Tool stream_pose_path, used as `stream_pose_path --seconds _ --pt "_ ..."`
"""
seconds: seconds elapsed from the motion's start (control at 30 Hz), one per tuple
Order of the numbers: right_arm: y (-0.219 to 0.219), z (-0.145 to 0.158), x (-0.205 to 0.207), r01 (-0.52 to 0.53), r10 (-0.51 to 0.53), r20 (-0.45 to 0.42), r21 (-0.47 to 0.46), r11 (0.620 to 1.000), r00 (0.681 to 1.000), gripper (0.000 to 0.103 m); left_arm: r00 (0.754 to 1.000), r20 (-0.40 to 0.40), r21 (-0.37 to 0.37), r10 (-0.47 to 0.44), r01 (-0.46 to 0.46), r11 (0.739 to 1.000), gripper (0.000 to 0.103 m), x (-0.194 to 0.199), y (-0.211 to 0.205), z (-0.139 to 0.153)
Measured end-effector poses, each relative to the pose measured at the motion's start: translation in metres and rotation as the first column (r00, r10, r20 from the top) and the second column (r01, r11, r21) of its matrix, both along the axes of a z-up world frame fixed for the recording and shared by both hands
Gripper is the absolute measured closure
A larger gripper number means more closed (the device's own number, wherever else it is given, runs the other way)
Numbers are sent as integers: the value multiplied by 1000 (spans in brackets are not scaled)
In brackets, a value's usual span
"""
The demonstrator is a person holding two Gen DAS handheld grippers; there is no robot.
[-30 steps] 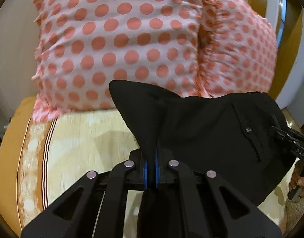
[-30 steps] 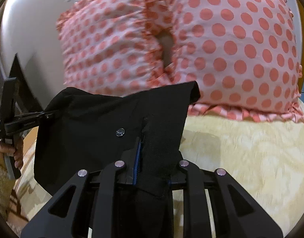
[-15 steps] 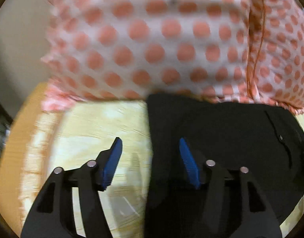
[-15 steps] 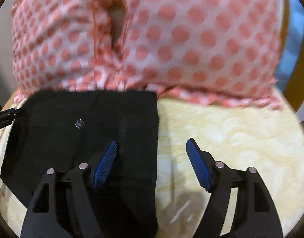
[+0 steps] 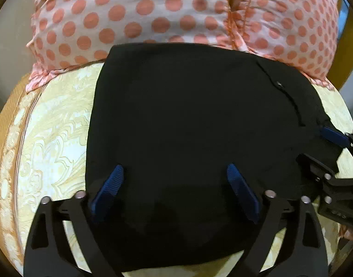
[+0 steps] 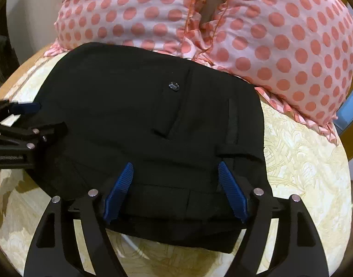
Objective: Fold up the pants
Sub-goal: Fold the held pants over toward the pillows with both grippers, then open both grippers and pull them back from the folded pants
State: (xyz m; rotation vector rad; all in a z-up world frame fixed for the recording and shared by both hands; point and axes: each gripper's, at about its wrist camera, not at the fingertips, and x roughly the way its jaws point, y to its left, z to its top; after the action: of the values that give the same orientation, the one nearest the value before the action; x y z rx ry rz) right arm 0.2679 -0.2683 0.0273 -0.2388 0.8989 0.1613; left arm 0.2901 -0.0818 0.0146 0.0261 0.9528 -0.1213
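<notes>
Against the pillows (image 5: 153,16) at the bed's (image 5: 51,124) head edge your folded pants (image 5: 188,120) lie flat, left gripper (image 5: 174,182) and right gripper (image 6: 175,180) both wide and empty, so a dragging pad could undo the fold.

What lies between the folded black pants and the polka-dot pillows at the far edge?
Nothing: the pants run right up against the pillows, hiding the bedsheet there, in both wrist views.
</notes>
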Motion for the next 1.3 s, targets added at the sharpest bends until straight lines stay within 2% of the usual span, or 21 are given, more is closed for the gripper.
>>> stream_pose_path --seconds 0.1,0.2,0.27,0.4,0.53,0.67,0.87,1.3 --pt "-2 -2 4 19 -19 -6 15 1000 1000 15 1000 1 9 4 -4 1000 2 4 -3 -2" --pt "-6 0 -3 53 -55 24 51 997 998 14 1000 2 5 12 -12 1000 2 -1 -1 2" --pt "-6 11 -28 75 -82 85 75 994 993 2 999 33 -2 18 -18 1000 2 -22 8 10" --pt "2 17 -81 69 -85 136 119 991 987 1 994 106 48 36 -42 998 2 -82 20 19" --pt "15 -3 -117 72 -85 125 102 992 988 1 985 161 85 62 -77 993 2 -138 24 8" --pt "17 -18 -134 109 -121 90 129 986 988 1 989 134 87 67 -79 993 2 -166 25 -9" --pt "14 -29 -145 163 -174 59 159 974 983 1 988 131 44 86 -93 995 2 -181 30 -18" --pt "18 -36 -162 205 -235 176 175 963 956 1 971 211 22 113 -121 992 2 -191 30 -25"
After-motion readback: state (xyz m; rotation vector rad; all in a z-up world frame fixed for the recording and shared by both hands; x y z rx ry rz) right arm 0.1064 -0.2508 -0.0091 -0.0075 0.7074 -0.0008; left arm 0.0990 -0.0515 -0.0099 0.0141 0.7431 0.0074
